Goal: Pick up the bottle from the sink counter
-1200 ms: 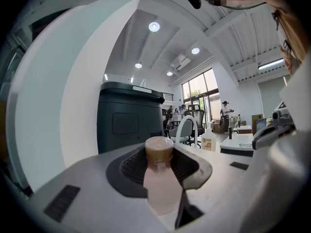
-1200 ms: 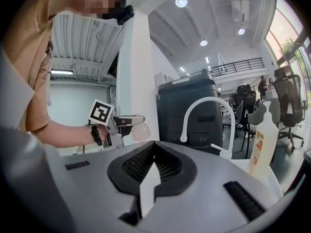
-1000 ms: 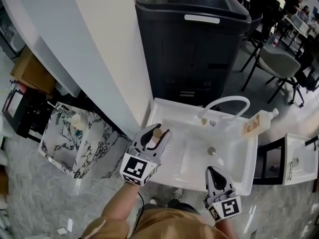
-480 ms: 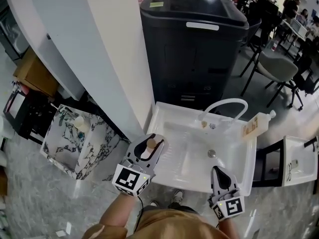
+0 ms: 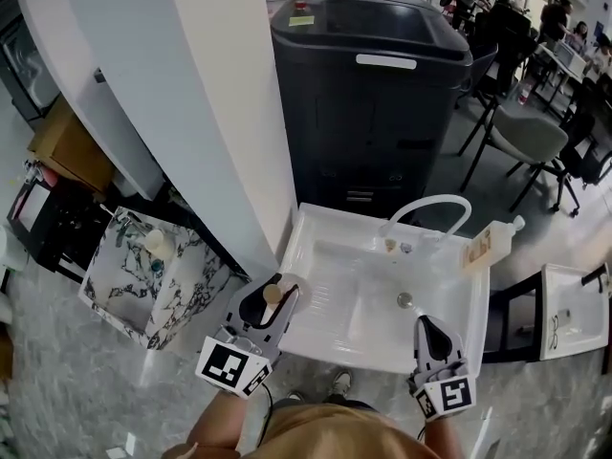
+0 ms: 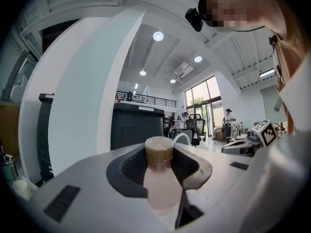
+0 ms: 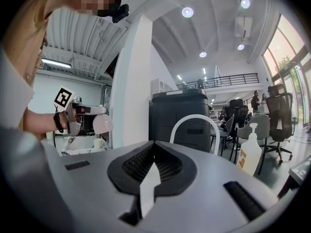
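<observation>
Left gripper (image 6: 159,154) has its fingers (image 6: 130,170) clamped on the bottle (image 6: 163,191). It lies lengthwise along them, roughly level, with the tan cap (image 6: 159,148) pointing away from the person. The body is pale pink and kinda cloudy. It's in the air by the white sink's (image 5: 330,256) near left corner. Right gripper (image 7: 154,154) fingers are pressed together with nothing in them.

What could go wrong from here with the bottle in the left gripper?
The left gripper holds the bottle at the sink's outer corner; a slip would likely drop it to the floor. The white pillar stands close beside it; a wide swing might knock the bottle.
</observation>
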